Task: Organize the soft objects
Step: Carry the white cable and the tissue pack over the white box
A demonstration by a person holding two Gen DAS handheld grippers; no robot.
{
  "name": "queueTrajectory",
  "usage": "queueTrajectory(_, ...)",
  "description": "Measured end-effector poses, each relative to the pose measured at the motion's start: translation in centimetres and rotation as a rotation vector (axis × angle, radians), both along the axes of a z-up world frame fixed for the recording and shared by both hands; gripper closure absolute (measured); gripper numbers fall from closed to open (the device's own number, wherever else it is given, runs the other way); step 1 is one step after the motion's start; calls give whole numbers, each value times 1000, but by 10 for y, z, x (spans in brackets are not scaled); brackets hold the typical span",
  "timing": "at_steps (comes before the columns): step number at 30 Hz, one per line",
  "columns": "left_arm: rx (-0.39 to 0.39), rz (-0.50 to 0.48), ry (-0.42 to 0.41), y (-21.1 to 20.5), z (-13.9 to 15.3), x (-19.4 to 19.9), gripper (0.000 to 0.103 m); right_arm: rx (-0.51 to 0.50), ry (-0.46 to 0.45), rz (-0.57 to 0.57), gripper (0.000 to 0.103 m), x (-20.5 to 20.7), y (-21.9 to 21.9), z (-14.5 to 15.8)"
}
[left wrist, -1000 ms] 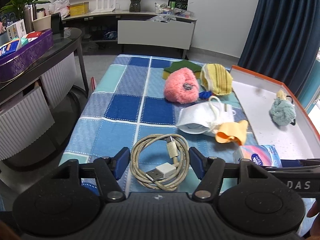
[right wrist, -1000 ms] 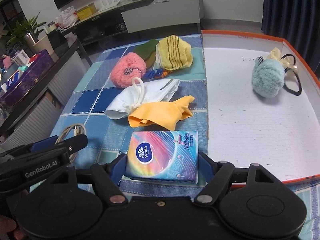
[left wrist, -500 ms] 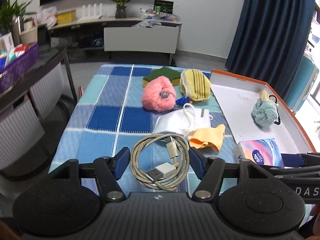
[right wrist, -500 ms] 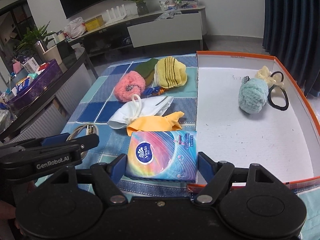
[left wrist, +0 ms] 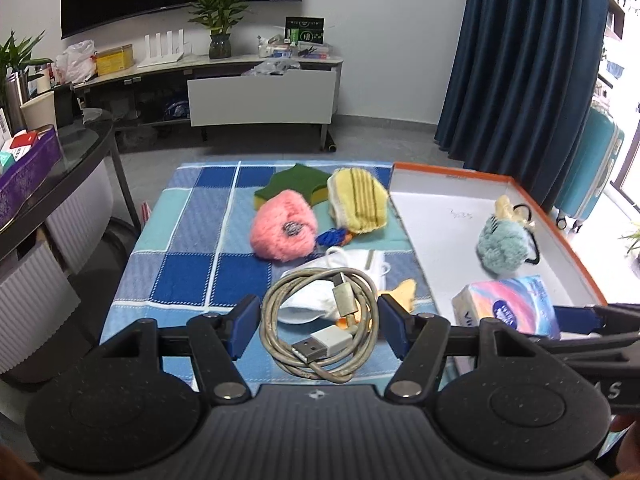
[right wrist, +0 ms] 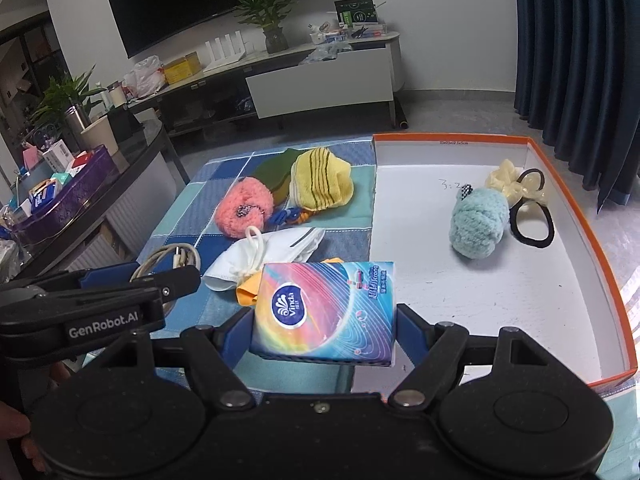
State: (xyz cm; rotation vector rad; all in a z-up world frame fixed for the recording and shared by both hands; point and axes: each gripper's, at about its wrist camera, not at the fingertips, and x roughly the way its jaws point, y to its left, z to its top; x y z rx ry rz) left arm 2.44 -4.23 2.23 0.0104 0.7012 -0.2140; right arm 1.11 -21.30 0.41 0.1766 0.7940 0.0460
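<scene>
- The checked blue cloth (left wrist: 192,248) is covering the table, and everything else is sitting on it or hanging above it.
- The orange-rimmed white box (right wrist: 592,248) is lying on the cloth's right side, with a teal pom-pom (right wrist: 478,222), a cream scrunchie (right wrist: 505,179) and a black hair tie (right wrist: 534,224) lying inside it near the far wall.
- You are holding your right gripper (right wrist: 324,334) with its pads clamped on the two sides of the tissue pack (right wrist: 324,310), which is hanging off the cloth just beside the box's near left corner.
- You are holding your left gripper (left wrist: 318,326) with its pads pressing on the coiled cable (left wrist: 320,320), which is hanging above the white mask (right wrist: 272,254) and the orange cloth (left wrist: 402,291).
- The yellow striped cloth (left wrist: 358,202) is lying beside the box's far left corner, touching the green sponge (left wrist: 292,186).
- The pink pom-pom (left wrist: 282,230) is sitting just in front of that sponge, with a small blue and orange cord (left wrist: 334,236) lying between it and the mask.
</scene>
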Motion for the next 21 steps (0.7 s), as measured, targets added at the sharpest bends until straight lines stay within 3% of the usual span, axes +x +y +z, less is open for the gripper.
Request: queueTrajectory(21,-18,-36,-6,-36,10,0,38,11,-40,-60,14,-13,-37,14)
